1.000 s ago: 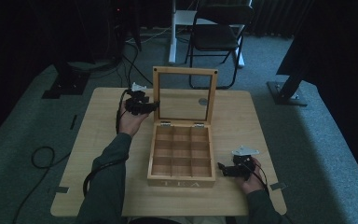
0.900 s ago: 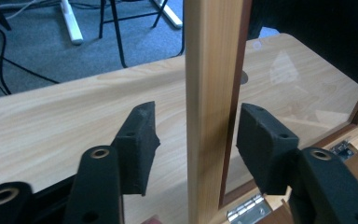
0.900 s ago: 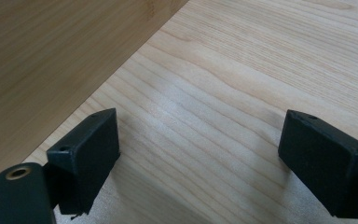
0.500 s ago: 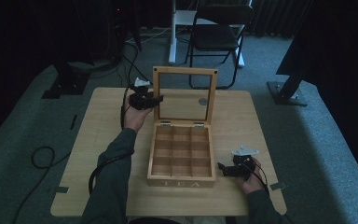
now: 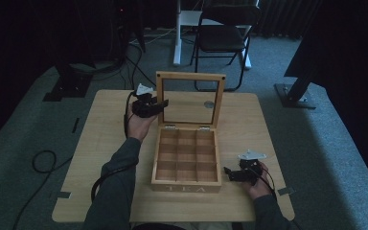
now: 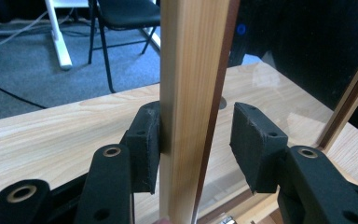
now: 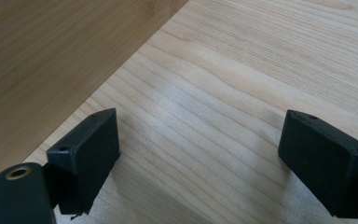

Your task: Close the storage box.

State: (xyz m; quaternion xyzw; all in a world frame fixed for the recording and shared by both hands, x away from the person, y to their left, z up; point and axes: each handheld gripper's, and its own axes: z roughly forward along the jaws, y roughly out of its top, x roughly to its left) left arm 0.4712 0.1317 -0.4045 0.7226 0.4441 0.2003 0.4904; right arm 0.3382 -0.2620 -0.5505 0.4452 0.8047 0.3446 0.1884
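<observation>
Wooden tea box (image 5: 186, 183) at the middle of the desk (image 5: 110, 143), open, with nine square compartments, all bare. Pale smooth wood with fine straight grain, and small metal hinges along the back edge. Lid (image 5: 162, 103) standing upright behind the box on those hinges: a slim square-cut wooden frame around a clear pane, dark brown on its inner edge, with the desk top visible through the pane. Left hand-held gripper (image 5: 159, 104) at the left post of the lid, level with the post's middle, probably there to steady the lid or swing it on its hinges. Jaws just closed in on the post and astride it, one flat black pad (image 6: 144, 144) pressed against the outer wooden face, the other matte, block-shaped pad just short of the pane side with a narrow gap left, so not yet a full clamp. Right hand-held gripper (image 5: 227, 171) low over the desk just right of the box's front corner, jaws spread wide with nothing between them and pointed toward the box's plain side wall, seemingly parked there to brace the box or wait its turn. Beyond the box and past the far desk edge, a dark folding chair (image 5: 223, 40) on grey carpet.
</observation>
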